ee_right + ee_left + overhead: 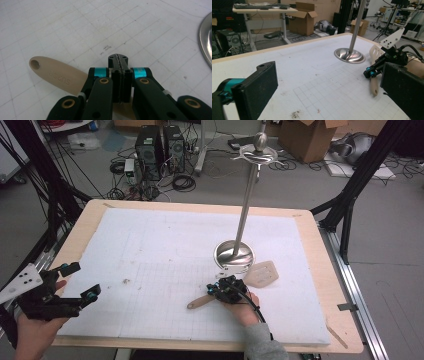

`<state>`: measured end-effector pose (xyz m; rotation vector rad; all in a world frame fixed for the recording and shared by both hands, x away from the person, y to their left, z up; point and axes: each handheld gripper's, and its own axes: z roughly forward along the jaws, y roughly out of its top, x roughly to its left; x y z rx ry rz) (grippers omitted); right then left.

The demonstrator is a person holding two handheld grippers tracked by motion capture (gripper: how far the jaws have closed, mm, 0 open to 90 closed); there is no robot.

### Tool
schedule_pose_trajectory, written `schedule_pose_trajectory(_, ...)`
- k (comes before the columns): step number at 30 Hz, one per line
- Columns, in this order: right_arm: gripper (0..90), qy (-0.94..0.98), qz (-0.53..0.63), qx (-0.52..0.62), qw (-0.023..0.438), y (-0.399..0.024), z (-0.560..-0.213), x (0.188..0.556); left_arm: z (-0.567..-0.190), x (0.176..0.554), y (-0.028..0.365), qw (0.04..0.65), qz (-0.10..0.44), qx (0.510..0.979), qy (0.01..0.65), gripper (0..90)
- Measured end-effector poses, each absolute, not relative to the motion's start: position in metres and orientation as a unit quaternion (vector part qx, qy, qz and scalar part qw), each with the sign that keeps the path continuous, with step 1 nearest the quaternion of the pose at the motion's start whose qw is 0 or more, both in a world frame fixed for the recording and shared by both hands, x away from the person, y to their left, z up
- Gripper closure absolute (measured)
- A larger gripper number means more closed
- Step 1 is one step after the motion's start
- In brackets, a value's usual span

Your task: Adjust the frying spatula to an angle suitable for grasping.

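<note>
A beige slotted spatula point(261, 274) lies on the white gridded mat, its handle point(55, 75) pointing toward the front left. My right gripper point(223, 287) sits low over the middle of that handle; its black jaws point(118, 58) are pressed together with nothing visible between the pads, and the handle runs beneath them. My left gripper point(84, 280) is held at the table's front left edge, its wide black jaws point(332, 95) open and empty. From there the right gripper point(372, 72) and the spatula point(374, 82) show farther off.
A shiny metal stand with a round base point(234, 255) and a tall pole point(247, 200) rises just behind the spatula. The white mat point(165, 245) covers a wooden tabletop point(90, 215). Boxes, computers and cables sit on the floor beyond.
</note>
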<state>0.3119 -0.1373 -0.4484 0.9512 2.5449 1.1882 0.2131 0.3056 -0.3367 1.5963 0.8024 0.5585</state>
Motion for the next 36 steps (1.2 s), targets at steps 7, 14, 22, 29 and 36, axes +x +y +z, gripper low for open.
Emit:
schedule_pose_trajectory(7,90.0,0.855,0.396,0.321,0.09,-0.144,-0.448,0.304,-0.338,0.222,0.297,0.595,0.229,0.692,0.337,1.7)
schedule_pose_trajectory(14,90.0,0.856,0.392,0.325,0.09,-0.15,-0.447,0.297,-0.338,0.229,0.291,0.597,0.221,0.696,0.332,1.7)
schedule_pose_trajectory(22,90.0,0.855,0.393,0.327,0.085,-0.158,-0.447,0.289,-0.338,0.237,0.285,0.601,0.213,0.699,0.324,1.7)
schedule_pose_trajectory(29,90.0,0.854,0.393,0.33,0.084,-0.163,-0.447,0.283,-0.339,0.245,0.278,0.603,0.204,0.703,0.317,1.7)
schedule_pose_trajectory(36,90.0,0.854,0.392,0.332,0.085,-0.17,-0.447,0.277,-0.339,0.249,0.274,0.604,0.2,0.705,0.312,1.7)
